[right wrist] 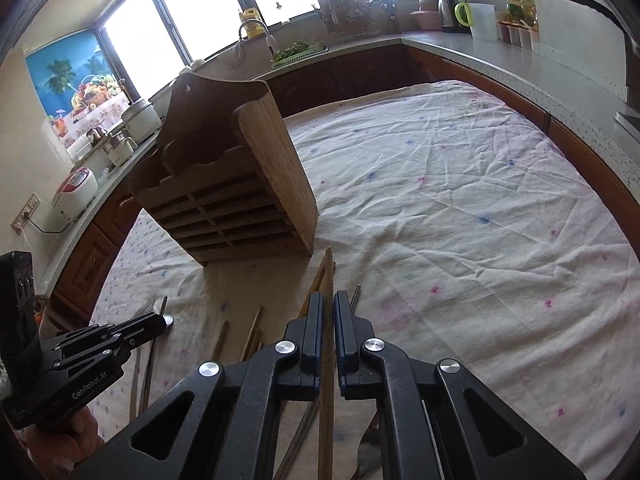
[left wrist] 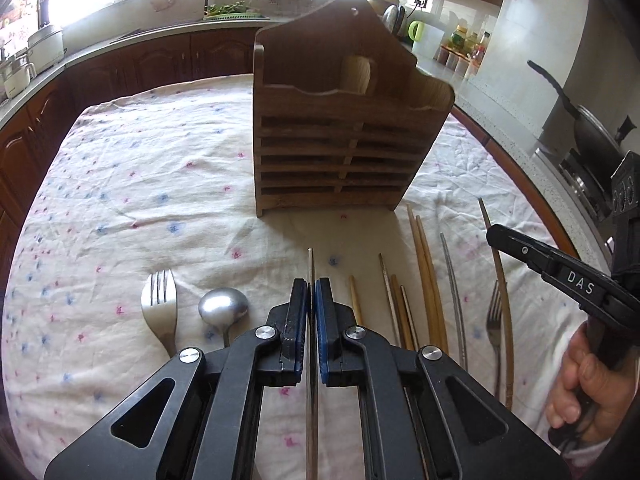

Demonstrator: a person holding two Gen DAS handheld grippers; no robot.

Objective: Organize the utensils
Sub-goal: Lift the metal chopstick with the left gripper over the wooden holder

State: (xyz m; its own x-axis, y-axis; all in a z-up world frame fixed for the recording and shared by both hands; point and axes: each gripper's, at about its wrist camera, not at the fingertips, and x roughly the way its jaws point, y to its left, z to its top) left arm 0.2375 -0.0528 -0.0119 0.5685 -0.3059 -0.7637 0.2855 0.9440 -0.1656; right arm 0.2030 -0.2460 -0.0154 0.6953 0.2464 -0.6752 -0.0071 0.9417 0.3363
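**Two readable labels, both on the grippers**

In the left wrist view, the right gripper (left wrist: 496,236) enters from the right edge, and white capital letters reading "DAS" stand on the side of its black body, just above the person's hand (left wrist: 588,380).

In the right wrist view, the left gripper (right wrist: 162,322) enters from the lower left, and pale lettering reading "GenRobot.AI" runs along the side of its black body.

No other text, number or sign in either view is sharp enough to read.
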